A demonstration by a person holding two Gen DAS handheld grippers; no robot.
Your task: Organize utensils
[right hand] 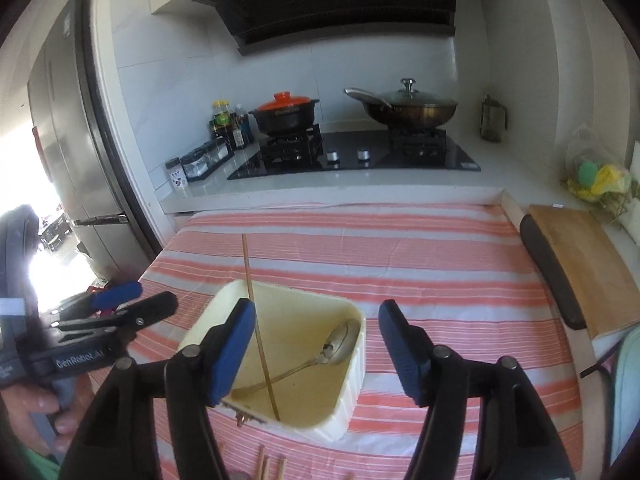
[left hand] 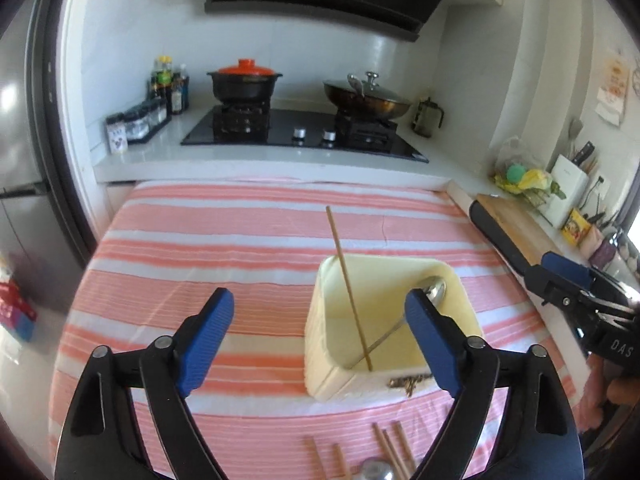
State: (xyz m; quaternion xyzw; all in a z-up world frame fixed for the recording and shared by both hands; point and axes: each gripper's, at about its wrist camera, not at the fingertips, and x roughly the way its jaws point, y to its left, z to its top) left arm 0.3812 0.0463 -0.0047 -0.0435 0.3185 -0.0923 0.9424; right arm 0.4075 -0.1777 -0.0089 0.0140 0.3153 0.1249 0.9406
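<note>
Left wrist view: left gripper [left hand: 320,334], jaws spread wide and holding nothing, above a pink-striped cloth [left hand: 200,248]; cream bin [left hand: 394,320] ahead on the cloth, containing one upright chopstick [left hand: 349,288] and a metal spoon [left hand: 434,290] leaning in the right corner; loose chopsticks [left hand: 394,450] on the cloth at the near edge. Right wrist view: right gripper [right hand: 316,354], jaws apart and empty, over the same cream bin [right hand: 352,392], chopstick [right hand: 260,332] and spoon [right hand: 340,340] inside; further chopsticks [right hand: 270,468] at the bottom edge, the left gripper [right hand: 124,304] at far left.
</note>
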